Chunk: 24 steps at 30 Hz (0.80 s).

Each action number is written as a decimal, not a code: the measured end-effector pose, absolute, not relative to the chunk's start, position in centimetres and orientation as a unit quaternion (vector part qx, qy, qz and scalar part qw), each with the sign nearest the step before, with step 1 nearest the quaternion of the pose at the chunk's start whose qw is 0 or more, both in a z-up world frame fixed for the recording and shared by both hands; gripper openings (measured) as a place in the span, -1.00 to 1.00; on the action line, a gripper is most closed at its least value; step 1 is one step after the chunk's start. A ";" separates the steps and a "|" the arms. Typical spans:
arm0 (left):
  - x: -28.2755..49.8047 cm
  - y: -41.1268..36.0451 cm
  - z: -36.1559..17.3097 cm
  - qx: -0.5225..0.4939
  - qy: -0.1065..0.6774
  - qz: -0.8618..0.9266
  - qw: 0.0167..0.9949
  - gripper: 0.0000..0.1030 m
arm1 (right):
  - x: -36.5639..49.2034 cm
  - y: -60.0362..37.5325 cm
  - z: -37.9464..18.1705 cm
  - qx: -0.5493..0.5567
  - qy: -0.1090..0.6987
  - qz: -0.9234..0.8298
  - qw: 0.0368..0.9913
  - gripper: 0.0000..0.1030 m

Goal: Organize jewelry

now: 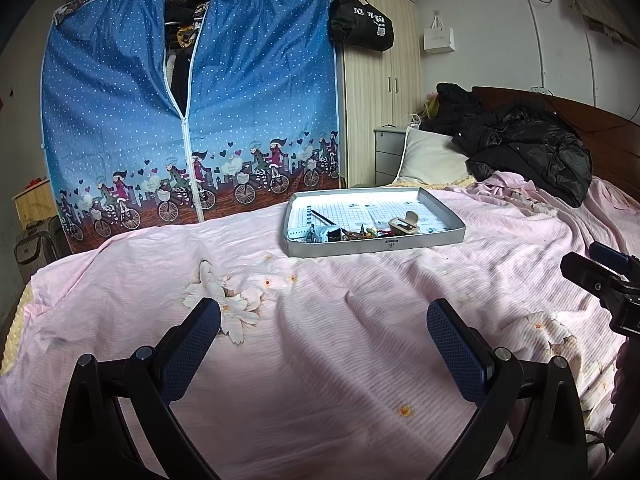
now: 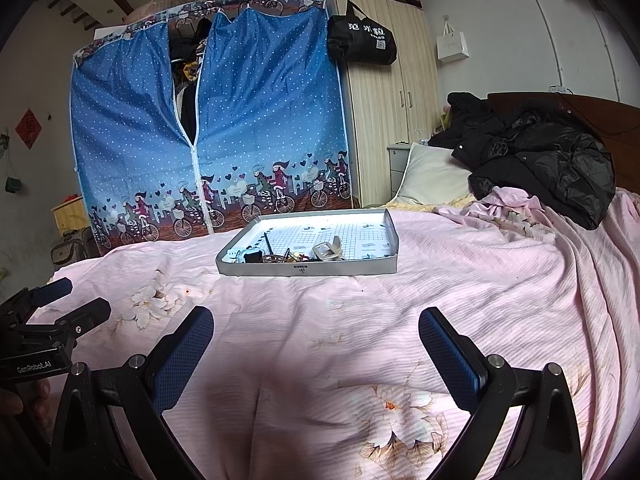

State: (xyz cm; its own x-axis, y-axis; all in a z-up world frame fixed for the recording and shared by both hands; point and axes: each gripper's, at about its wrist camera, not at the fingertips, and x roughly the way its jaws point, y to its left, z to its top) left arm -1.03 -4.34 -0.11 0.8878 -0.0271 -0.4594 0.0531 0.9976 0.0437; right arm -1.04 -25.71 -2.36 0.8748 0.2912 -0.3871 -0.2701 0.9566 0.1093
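Pink flowered bedspread (image 2: pixel 460 280), grey tray (image 2: pixel 344 269), blue white-dotted wardrobe cover (image 2: pixel 260 100).

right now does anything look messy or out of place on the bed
Yes. The jewelry lies in a tangled heap against the front wall of the gray tray, unsorted, while the rest of the tray is bare. Behind it, black jackets are dumped on the rumpled pink bedspread. Both grippers, left and right, are open and empty.

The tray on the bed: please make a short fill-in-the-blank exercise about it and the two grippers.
1. The grey tray lies on a ____ bedspread.
2. Both the left gripper and the right gripper are ____.
3. The jewelry pile lies inside the ____.

Missing words: pink; open; tray
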 end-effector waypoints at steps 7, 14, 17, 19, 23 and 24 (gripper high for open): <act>-1.0 -4.3 -0.1 0.028 0.236 -0.020 0.971 0.96 | -0.8 -25.9 -2.3 0.027 0.205 0.144 0.968 1.00; -1.0 -4.2 -0.4 0.029 0.240 -0.020 0.970 0.96 | -0.7 -25.9 -2.3 0.028 0.206 0.144 0.968 1.00; -1.0 -4.1 -0.6 0.030 0.243 -0.018 0.969 0.96 | -0.9 -25.8 -2.4 0.028 0.207 0.144 0.967 1.00; -1.0 -4.0 -0.6 0.027 0.250 -0.015 0.968 0.96 | -0.9 -25.8 -2.3 0.028 0.207 0.144 0.967 1.00; -0.7 -4.0 -0.5 0.018 0.270 -0.005 0.963 0.96 | -1.1 -25.5 -2.4 0.030 0.211 0.143 0.966 1.00; -0.7 -4.0 -0.4 0.017 0.271 -0.001 0.962 0.96 | -1.3 -25.4 -2.5 0.031 0.212 0.143 0.966 1.00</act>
State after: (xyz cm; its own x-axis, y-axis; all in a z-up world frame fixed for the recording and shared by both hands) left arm -0.71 -4.02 -0.43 0.8526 0.0079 -0.5225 0.0107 0.9994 0.0326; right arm -1.28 -25.38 -2.50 0.8694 0.2892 -0.4007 -0.2631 0.9573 0.1200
